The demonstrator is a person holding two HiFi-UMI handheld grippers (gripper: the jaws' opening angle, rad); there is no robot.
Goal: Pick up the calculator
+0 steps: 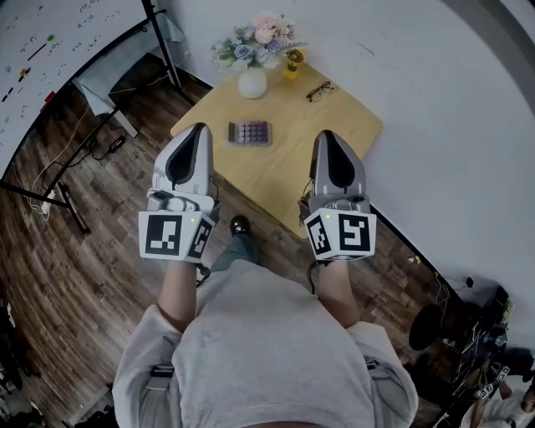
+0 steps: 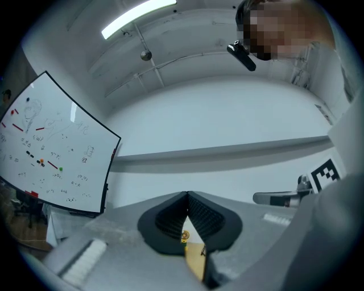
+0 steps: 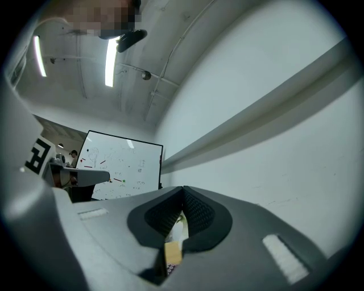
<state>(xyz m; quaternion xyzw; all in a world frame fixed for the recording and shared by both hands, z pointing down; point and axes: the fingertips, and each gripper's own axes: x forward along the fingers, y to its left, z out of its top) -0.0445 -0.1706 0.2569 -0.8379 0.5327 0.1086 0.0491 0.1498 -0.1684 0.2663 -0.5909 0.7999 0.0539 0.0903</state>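
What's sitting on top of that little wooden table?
A calculator, a white vase of flowers, a small yellow thing and glasses. The left tool and right tool hide parts of its near edges.

Head view: high, looking steeply down onto table (image 1: 284,167). Gripper views: low, angled up at far wall (image 2: 227,113); both catch left whiteboard (image 2: 51,148).

Bright, even indoor light. Ceiling strip light (image 2: 138,17) blows out white in left gripper view. Thin shadow along table (image 1: 334,117) right edge. Fisheye bending, dark vignetted corners everywhere. Closest foreground soft.
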